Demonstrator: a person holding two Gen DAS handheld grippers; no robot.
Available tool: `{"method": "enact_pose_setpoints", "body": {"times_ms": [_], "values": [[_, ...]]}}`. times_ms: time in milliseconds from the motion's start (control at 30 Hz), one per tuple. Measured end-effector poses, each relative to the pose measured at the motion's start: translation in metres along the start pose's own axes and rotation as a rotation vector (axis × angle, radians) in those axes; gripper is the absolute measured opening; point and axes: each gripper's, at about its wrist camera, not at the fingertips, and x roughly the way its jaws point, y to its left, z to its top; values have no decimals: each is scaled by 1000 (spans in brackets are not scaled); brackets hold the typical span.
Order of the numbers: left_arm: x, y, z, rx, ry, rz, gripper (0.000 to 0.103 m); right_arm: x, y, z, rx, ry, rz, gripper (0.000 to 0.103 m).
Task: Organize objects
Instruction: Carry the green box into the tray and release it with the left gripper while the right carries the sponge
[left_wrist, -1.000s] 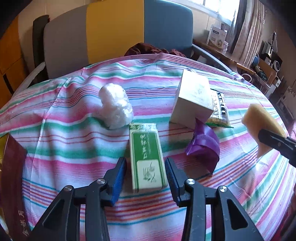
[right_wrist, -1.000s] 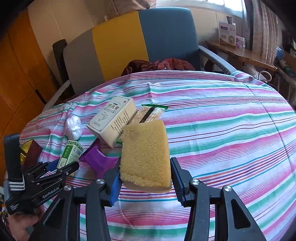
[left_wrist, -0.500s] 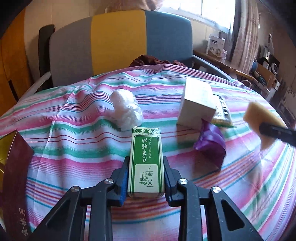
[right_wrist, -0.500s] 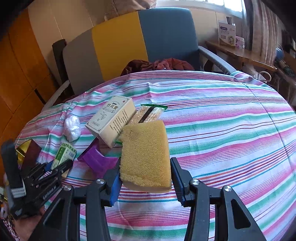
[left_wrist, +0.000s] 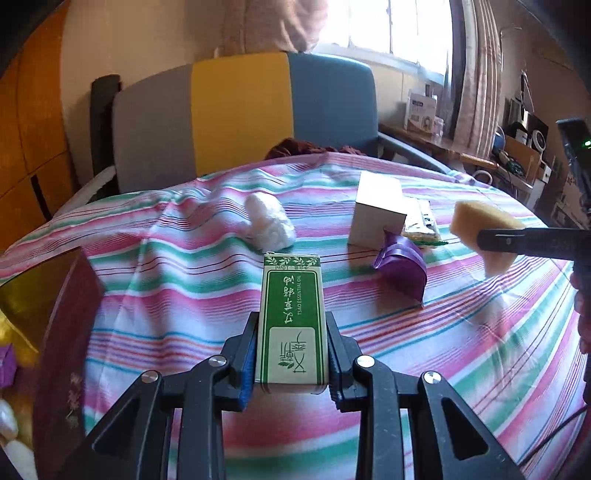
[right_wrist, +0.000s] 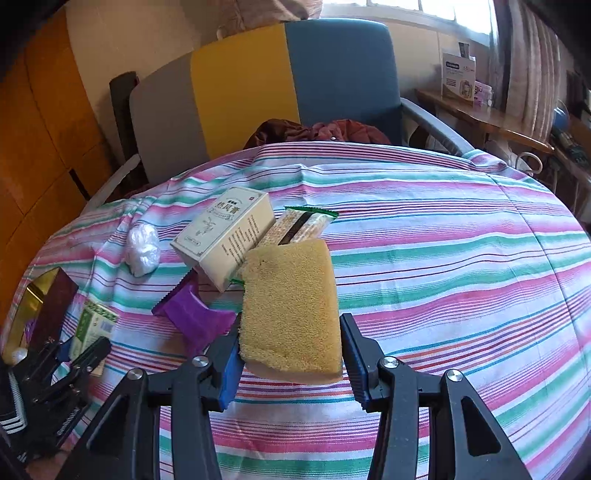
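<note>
A small green and white box is raised off the striped tablecloth, with my left gripper shut on its near end. The right wrist view shows the same green and white box at lower left in the left gripper. My right gripper is shut on a yellow sponge held above the cloth. The sponge also shows at the right of the left wrist view.
On the cloth lie a cream box, a snack packet, a purple packet and a crumpled white plastic. An open dark red box with gold lining stands at the left edge. A grey, yellow and blue chair stands behind the table.
My left gripper shut on the green and white box, lifted it off the cloth and drew back toward the table's left side. The right gripper and sponge stayed put.
</note>
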Motion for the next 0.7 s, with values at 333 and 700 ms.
{"method": "enact_pose_setpoints", "body": {"times_ms": [333,700], "values": [[-46,2,-18,42,-24,-55,30,3,9,-7,-42,4,-24,49],[-119,48,-12,2,-102,-87,30,-6,27,-11,-118,-61,12,49]]}}
